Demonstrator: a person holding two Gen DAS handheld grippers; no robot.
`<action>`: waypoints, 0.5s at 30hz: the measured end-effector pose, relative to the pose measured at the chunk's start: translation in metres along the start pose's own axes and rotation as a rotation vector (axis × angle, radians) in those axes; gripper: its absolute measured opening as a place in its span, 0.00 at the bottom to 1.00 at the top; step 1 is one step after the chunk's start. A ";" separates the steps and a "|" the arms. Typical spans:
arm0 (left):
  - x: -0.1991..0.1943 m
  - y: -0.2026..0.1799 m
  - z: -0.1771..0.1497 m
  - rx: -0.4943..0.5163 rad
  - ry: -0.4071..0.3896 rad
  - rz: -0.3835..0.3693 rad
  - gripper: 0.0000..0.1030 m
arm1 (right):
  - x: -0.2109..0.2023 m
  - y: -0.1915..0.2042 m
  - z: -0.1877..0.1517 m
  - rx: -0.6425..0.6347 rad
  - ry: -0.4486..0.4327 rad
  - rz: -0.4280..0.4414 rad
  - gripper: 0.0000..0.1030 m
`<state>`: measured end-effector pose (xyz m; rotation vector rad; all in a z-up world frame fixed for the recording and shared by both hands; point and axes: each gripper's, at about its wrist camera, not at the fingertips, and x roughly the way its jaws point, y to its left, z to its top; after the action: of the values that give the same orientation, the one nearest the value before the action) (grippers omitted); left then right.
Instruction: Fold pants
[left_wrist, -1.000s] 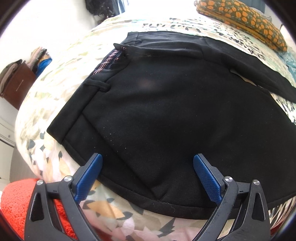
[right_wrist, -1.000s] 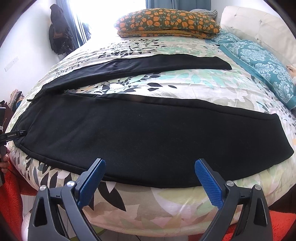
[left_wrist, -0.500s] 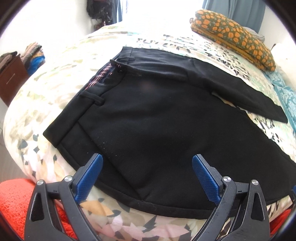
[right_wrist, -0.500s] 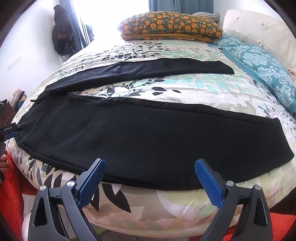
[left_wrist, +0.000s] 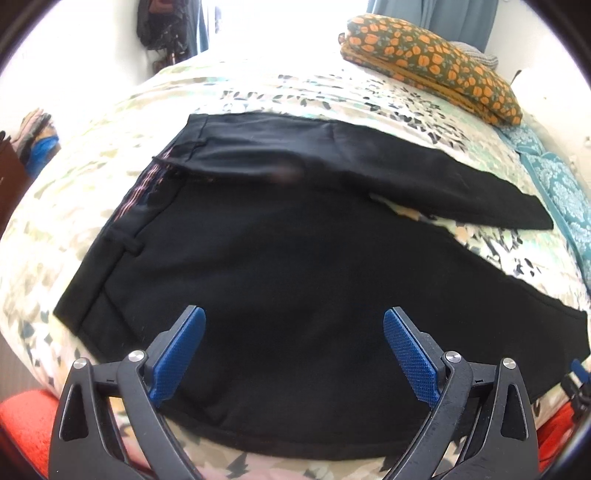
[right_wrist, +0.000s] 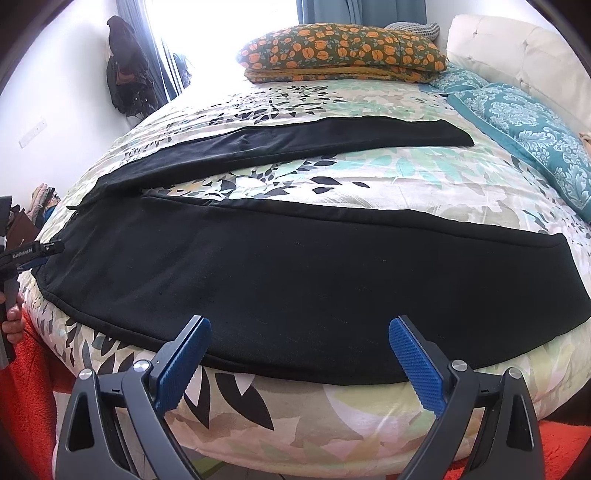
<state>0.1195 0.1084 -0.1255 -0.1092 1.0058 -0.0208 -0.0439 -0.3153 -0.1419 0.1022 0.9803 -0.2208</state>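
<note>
Fold not started: pants (right_wrist: 295, 273) lie flat on the bed (right_wrist: 369, 177), legs splayed apart.
Left gripper (left_wrist: 293, 343) hovers near the waistband end, right gripper (right_wrist: 299, 347) over the near leg's edge; both sets of jaws wide open, holding nothing. All folds remain.

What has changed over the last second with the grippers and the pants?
The left gripper has risen and pulled back, its view taking in more of the black pants, both legs included. The right gripper barely shifted. Both stayed open and empty; nothing was grasped. The pants lie spread on the bed as before.
</note>
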 end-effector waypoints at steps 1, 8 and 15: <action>0.001 -0.005 0.013 0.010 -0.010 -0.006 0.95 | 0.002 0.000 0.001 0.000 0.005 0.005 0.94; 0.048 -0.044 0.090 0.092 -0.025 0.022 0.95 | 0.011 0.003 0.006 -0.002 0.021 0.026 0.94; 0.138 -0.036 0.111 0.058 0.072 0.134 0.97 | 0.021 -0.002 0.011 0.032 0.044 0.035 0.94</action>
<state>0.2880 0.0728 -0.1788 0.0119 1.0818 0.0685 -0.0238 -0.3224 -0.1531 0.1545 1.0177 -0.2027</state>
